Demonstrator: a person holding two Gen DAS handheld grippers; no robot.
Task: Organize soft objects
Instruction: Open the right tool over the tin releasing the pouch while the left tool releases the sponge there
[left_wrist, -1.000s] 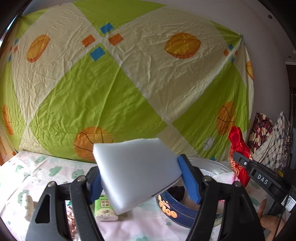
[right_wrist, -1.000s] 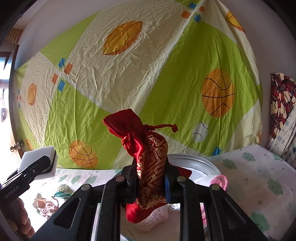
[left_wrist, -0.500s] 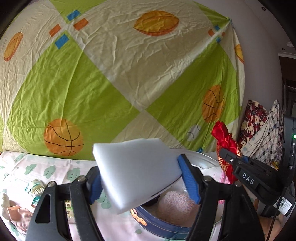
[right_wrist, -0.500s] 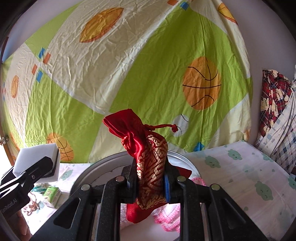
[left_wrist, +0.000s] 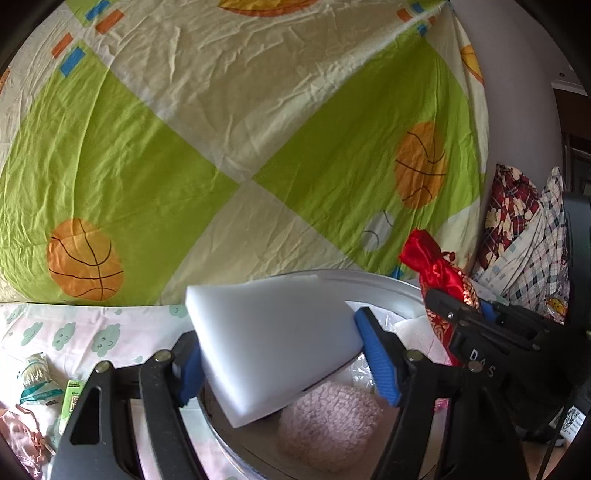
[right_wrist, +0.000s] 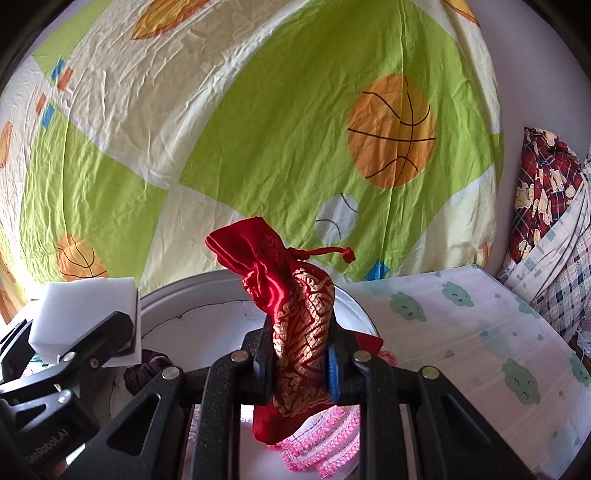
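Gripping a white sponge (left_wrist: 273, 343) across its width, the left gripper (left_wrist: 280, 362) hangs over the round tin (left_wrist: 388, 286) at lower centre. At the frame's right edge the right gripper (right_wrist: 301, 363), jaws narrow, pinches a red pouch (right_wrist: 295, 321) above the same tin. A pink fluffy pad (left_wrist: 328, 428) already lies inside. To drop both cleanly, I'd lower each past the rim before opening, keeping the grippers apart.

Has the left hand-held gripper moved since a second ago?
Yes. The left hand-held gripper, shut on the white sponge, has swung right along the hanging sheet to over the round tin.
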